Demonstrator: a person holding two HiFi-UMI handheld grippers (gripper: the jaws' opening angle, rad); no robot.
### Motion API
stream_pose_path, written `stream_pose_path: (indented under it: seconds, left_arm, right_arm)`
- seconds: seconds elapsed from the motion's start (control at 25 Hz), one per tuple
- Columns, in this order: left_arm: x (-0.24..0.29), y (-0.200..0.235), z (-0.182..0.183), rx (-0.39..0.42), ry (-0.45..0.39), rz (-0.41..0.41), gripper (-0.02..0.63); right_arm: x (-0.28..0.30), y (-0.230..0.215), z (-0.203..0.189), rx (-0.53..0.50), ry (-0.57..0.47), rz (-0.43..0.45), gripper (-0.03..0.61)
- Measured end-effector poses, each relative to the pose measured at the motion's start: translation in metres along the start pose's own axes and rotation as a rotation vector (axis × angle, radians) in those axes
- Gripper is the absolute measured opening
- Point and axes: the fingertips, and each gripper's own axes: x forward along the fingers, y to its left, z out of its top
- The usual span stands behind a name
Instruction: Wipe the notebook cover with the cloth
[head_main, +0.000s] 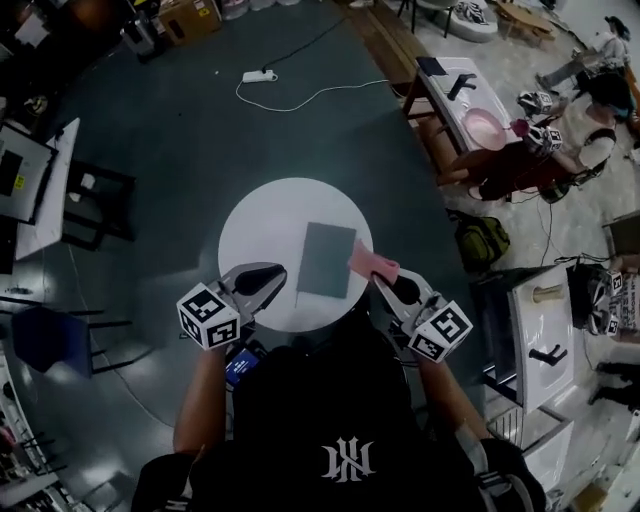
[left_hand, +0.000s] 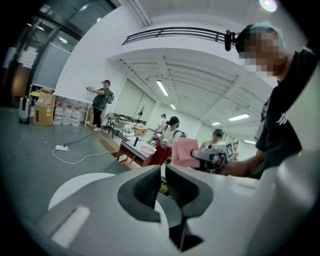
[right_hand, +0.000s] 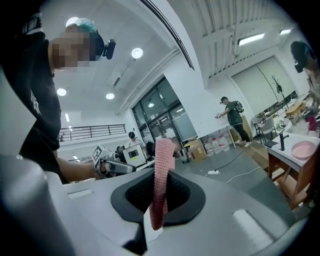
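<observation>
A grey-green notebook lies flat on the round white table, right of its middle. My right gripper is shut on a pink cloth at the notebook's right edge. In the right gripper view the cloth stands up between the gripper's closed jaws. My left gripper hovers over the table's near left part, a little left of the notebook. Its jaws stand a narrow slit apart with nothing between them. The left gripper view also shows the cloth across from it.
Dark chairs and a white desk stand to the left. A power strip with a white cable lies on the floor beyond the table. A bag and white desks are at the right, with people working behind.
</observation>
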Motion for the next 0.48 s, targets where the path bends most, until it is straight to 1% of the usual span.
stream_pose_path:
  seconds: [0.12,0.2,0.32,0.48]
  left_arm:
    - [0.011,0.015,-0.001,-0.021,0.055,0.071,0.046]
    - [0.018,0.025,-0.008,-0.036,0.097,0.114,0.048]
    - [0.03,0.04,-0.02,-0.079,0.147,0.152,0.061]
    - [0.037,0.056,-0.04,-0.116,0.216,0.194,0.075]
  right_arm:
    - [0.017,-0.026,0.004,0.01,0.024,0.06,0.015]
    - [0.029,-0.041,0.002,0.013,0.04,0.093,0.015]
    - [0.046,-0.063,-0.004,0.017,0.06,0.138,0.015]
    - [0.061,-0.076,-0.018,0.022,0.097,0.2,0.015]
